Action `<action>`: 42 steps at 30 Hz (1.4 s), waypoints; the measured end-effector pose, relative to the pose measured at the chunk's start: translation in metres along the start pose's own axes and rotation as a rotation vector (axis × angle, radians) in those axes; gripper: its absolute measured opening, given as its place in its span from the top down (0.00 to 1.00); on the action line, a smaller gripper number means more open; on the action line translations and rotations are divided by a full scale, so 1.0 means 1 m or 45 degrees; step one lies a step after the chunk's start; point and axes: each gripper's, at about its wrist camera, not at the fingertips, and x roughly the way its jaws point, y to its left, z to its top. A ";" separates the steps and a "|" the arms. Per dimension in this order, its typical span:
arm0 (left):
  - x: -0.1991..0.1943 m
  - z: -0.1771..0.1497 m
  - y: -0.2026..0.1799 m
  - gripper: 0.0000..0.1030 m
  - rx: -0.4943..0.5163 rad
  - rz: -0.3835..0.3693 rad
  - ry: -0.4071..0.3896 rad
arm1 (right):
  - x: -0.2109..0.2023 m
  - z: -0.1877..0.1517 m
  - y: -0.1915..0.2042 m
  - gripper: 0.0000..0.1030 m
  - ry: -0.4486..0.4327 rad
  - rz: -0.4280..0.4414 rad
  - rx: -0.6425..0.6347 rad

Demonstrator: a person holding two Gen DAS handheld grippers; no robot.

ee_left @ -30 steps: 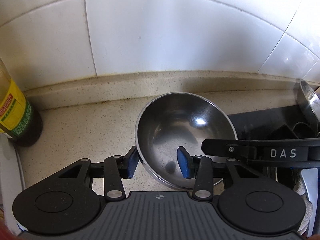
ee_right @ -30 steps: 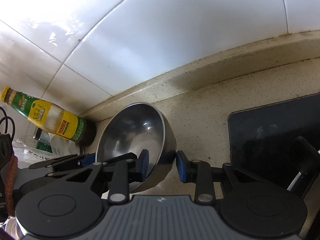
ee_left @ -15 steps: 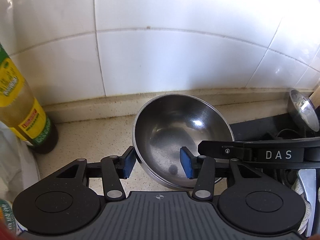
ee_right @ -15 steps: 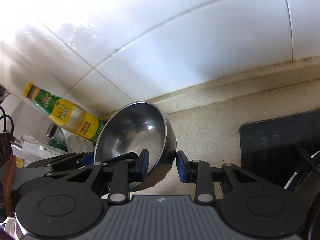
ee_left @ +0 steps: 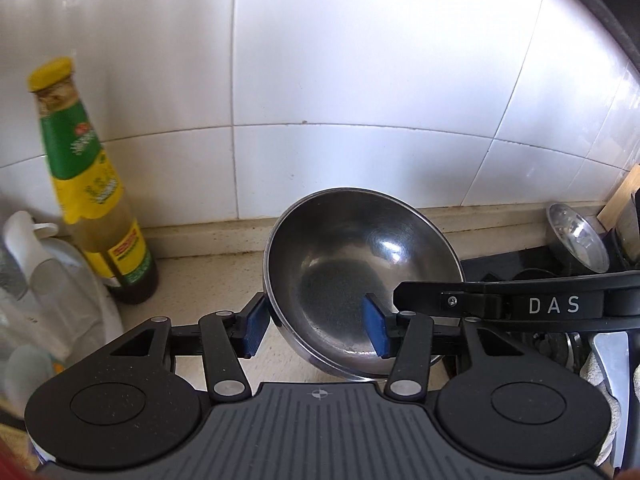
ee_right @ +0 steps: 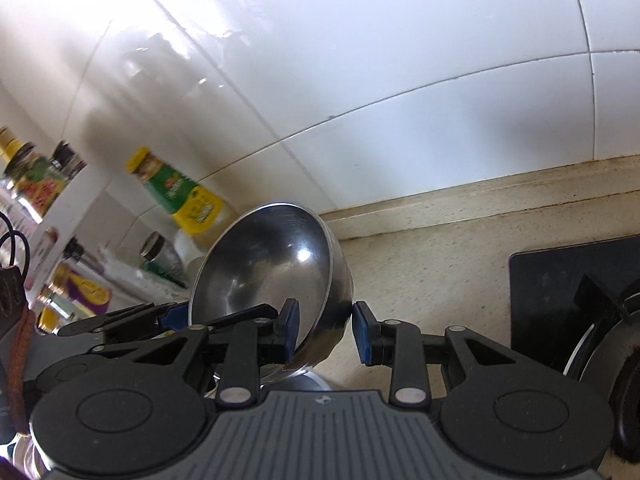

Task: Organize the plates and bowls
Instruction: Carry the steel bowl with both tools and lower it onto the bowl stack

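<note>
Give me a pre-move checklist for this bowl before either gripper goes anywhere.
1. Right gripper shut on the steel bowl at its rim: ok.
2. Left gripper grip: not ok; its jaws are opening, with the bowl wall between them.
3. Bowl empty: ok.
4. Sauce bottle apart from the bowl: ok.
5. Spot to set the bowl down: cannot tell.

Glossy steel bowl (ee_left: 360,264), speckled stone-like counter (ee_right: 432,264), glazed white tiles (ee_left: 360,80)
</note>
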 end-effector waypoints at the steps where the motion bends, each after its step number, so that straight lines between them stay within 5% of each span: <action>1: -0.006 -0.002 0.002 0.43 -0.003 0.001 -0.006 | -0.003 -0.002 0.003 0.71 0.000 0.006 -0.008; 18: -0.053 -0.051 0.004 0.41 -0.046 0.031 -0.014 | -0.018 -0.052 0.028 0.71 0.095 0.076 -0.065; 38: -0.024 -0.094 0.012 0.43 -0.162 0.095 0.100 | 0.015 -0.080 0.016 0.70 0.216 0.039 -0.143; 42: -0.025 -0.098 0.015 0.38 -0.164 0.103 0.095 | 0.013 -0.079 0.018 0.63 0.186 0.022 -0.170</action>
